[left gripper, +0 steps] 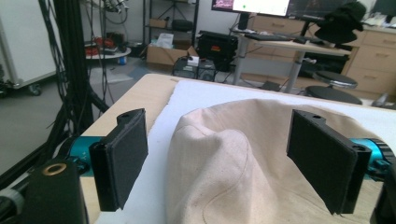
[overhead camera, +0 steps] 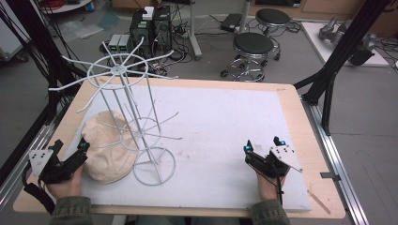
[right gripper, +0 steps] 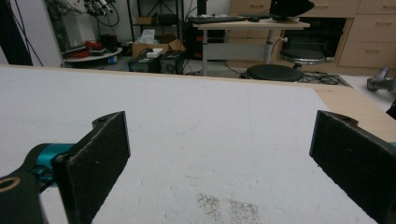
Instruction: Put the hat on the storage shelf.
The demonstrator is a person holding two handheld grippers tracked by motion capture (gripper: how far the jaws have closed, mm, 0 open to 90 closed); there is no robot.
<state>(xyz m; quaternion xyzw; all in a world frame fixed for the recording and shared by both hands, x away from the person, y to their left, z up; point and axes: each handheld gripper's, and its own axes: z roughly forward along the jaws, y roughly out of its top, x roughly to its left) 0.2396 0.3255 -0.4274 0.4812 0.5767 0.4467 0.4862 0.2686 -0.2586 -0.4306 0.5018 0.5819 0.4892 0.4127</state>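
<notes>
A cream cloth hat (overhead camera: 107,147) lies on the white mat at the table's left, next to the base ring of a white wire rack (overhead camera: 126,108) with radiating arms. My left gripper (overhead camera: 70,152) is open at the hat's near left edge; in the left gripper view the hat (left gripper: 243,158) bulges up between the two spread black pads (left gripper: 123,156), which do not touch it. My right gripper (overhead camera: 263,144) is open over bare mat at the right, with nothing between its pads (right gripper: 98,161).
The white mat (overhead camera: 220,126) covers most of the wooden table (overhead camera: 300,112). A black frame leg (overhead camera: 328,84) stands by the right edge and a black frame post (overhead camera: 33,61) at the left. Two stools (overhead camera: 253,47) and computer boxes sit on the floor beyond.
</notes>
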